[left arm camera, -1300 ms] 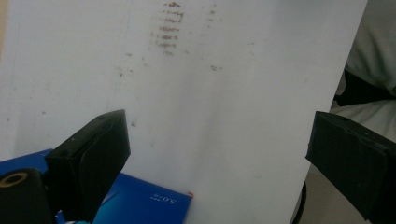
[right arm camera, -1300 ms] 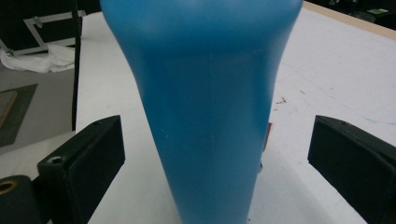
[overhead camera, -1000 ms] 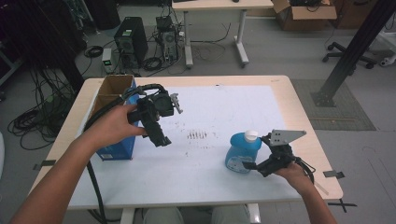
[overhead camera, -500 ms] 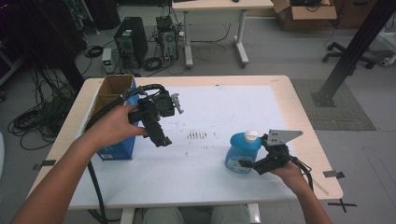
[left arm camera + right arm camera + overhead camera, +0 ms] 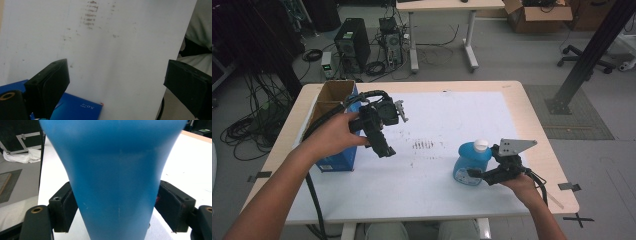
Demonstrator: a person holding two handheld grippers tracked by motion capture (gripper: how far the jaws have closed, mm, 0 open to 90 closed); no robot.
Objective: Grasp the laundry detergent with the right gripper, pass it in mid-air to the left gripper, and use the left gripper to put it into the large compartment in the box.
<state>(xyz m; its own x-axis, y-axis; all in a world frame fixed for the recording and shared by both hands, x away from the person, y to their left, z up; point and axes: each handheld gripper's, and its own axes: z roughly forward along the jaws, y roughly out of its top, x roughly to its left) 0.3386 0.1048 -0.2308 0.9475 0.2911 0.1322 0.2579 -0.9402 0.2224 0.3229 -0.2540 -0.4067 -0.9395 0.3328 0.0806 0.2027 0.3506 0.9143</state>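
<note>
Right gripper view: the blue bottle (image 5: 113,177) is pinched by the just-closing right gripper (image 5: 115,207); the left gripper (image 5: 117,85) is held with fingers spread wide above the bench (image 5: 452,115).

The blue plastic bottle (image 5: 469,165) I'm working on stands upright on the white counter (image 5: 452,125), near its right front part. It has a white cap (image 5: 481,145) on top and a broad, rounded body that narrows toward the neck. In my right gripper view its smooth blue wall (image 5: 115,180) sits between the jaws of my right tool (image 5: 477,174), both pads against its sides; those jaws have just been closing on it.
</note>
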